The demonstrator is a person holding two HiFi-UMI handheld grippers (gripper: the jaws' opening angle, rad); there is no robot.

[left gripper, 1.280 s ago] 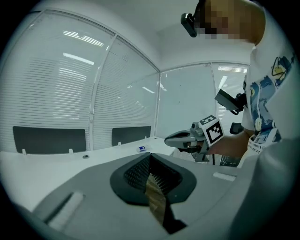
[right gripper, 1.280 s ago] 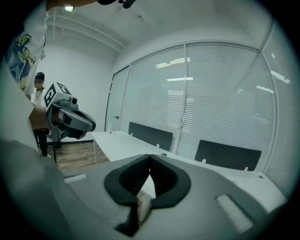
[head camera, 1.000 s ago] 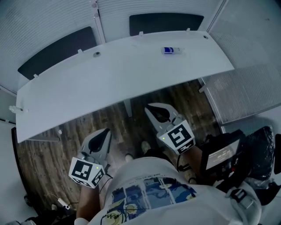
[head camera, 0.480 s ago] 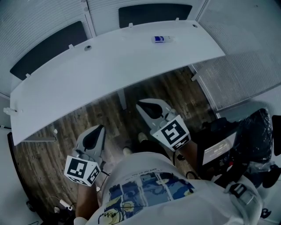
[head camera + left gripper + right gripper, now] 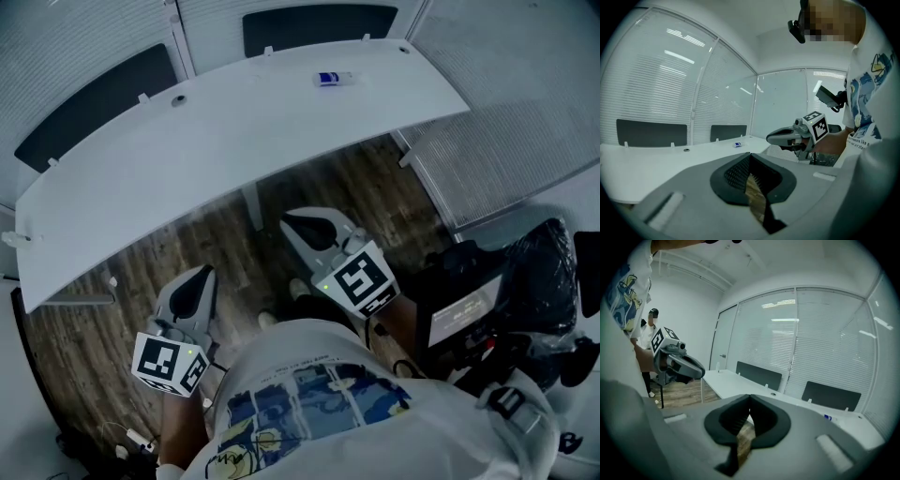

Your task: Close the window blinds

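Note:
Lowered white slatted blinds (image 5: 84,33) cover the glass walls behind and to the right of a long white desk (image 5: 216,159); they also fill the left gripper view (image 5: 661,84) and the right gripper view (image 5: 825,348). My left gripper (image 5: 199,274) hangs over the wooden floor in front of the desk, shut and empty. My right gripper (image 5: 292,217) is a little further forward, near the desk's front edge, also shut with nothing in it. Neither touches the blinds. Each gripper shows in the other's view: the right gripper (image 5: 771,137) and the left gripper (image 5: 701,372).
A small blue-and-white item (image 5: 333,79) lies on the desk's far side. Two dark panels (image 5: 94,103) stand behind the desk. Black equipment with a lit screen (image 5: 473,314) sits at my right. A desk leg (image 5: 251,208) stands ahead of the right gripper.
The desk and blinds have slid up and to the left in the head view. Both grippers stay low and shut, drifting slightly left.

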